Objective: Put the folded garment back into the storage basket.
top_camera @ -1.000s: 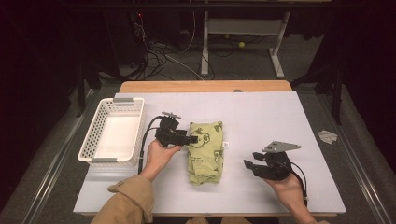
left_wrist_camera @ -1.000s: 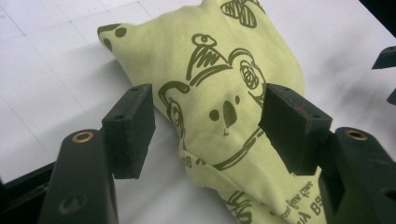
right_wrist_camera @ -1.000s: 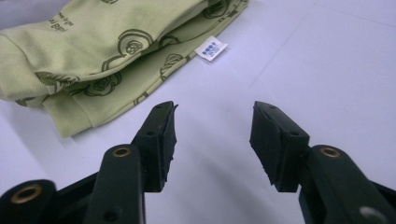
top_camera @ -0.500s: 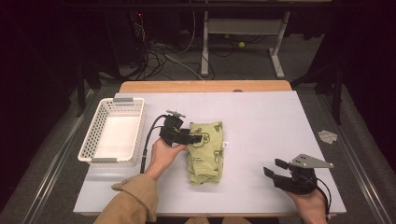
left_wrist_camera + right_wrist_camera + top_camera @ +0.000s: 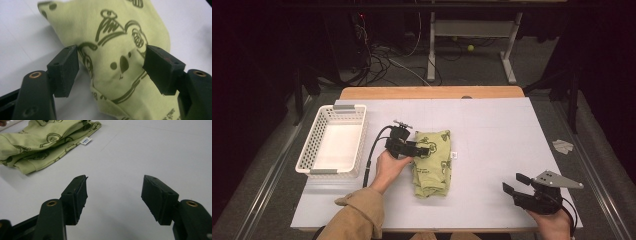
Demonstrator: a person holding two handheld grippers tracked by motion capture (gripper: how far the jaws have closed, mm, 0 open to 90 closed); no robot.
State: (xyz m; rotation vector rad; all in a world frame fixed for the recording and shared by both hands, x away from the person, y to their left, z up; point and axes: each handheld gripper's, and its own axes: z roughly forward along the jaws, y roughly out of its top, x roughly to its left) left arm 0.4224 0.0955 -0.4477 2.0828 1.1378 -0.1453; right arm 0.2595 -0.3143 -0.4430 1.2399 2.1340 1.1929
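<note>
A folded light-green cloth [image 5: 432,162] printed with dark koala drawings lies in the middle of the white table [image 5: 492,130]. My left gripper [image 5: 424,149] hovers over the cloth's upper left part; its jaws have just been opening and now stand open. In the left gripper view the cloth [image 5: 120,50] lies between and beneath the jaws, and the pads [image 5: 63,70] do not press on it. My right gripper [image 5: 513,183] is near the table's front right corner; its jaws have just been opening and now stand open over bare table [image 5: 115,195]. The cloth [image 5: 47,142] lies far left there.
A white plastic basket [image 5: 333,141] stands empty at the left side of the table. A small white tag [image 5: 454,155] sticks out at the cloth's right edge. Beyond the table's far edge the dark floor carries cables and a metal stand [image 5: 472,45].
My right hand has drawn away from the cloth, down and right to the table's front right corner. The left gripper has stayed over the cloth.
</note>
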